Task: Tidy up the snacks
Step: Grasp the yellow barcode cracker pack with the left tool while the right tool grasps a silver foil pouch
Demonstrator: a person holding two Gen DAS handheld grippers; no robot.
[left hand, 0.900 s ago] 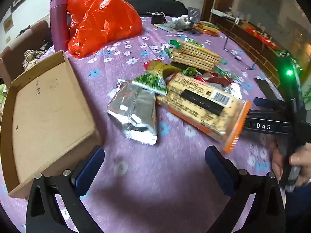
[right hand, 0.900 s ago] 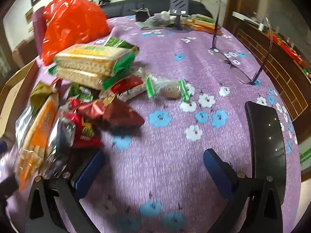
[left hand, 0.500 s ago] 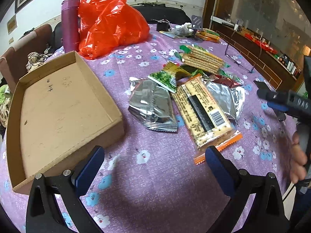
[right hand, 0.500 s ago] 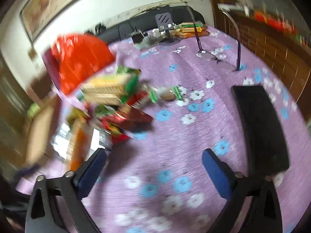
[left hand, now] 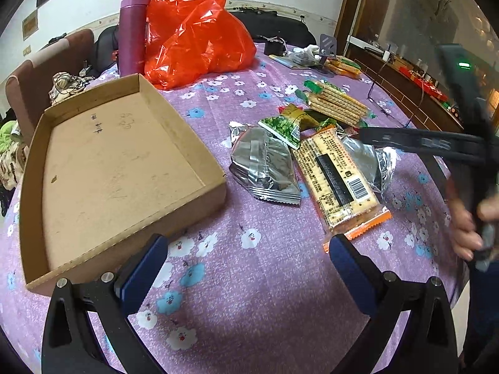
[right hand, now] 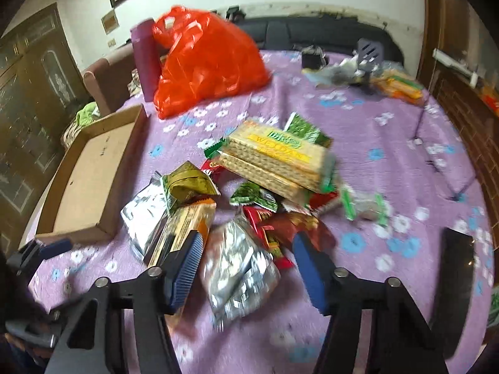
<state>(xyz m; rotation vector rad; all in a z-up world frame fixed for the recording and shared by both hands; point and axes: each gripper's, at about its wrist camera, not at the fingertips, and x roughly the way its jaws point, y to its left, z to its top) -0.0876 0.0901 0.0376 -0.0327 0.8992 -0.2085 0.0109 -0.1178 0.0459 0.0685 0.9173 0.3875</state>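
Observation:
A pile of snack packets lies on the purple flowered tablecloth (left hand: pixel 249 280): a long cracker pack with orange ends (left hand: pixel 338 180), a silver pouch (left hand: pixel 265 165), a second silver pouch (right hand: pixel 240 265), green packets (left hand: pixel 280 127) and stacked cracker packs (right hand: pixel 274 159). An empty cardboard tray (left hand: pixel 112 168) sits at the left. My left gripper (left hand: pixel 246 268) is open and empty, near the table's front edge. My right gripper (right hand: pixel 246 265) is open, its fingers on either side of the second silver pouch, above the pile.
A red plastic bag (left hand: pixel 193 31) and a purple flask (left hand: pixel 132 31) stand at the back. A black phone (right hand: pixel 455 280) lies at the right. More packets and a small stand (left hand: pixel 327 50) are at the far end. Chairs (left hand: pixel 37 74) stand at the left.
My left gripper has pulled back and up from the pile. My right gripper has swung left from the bare cloth and now hovers over the snacks around a silver pouch.

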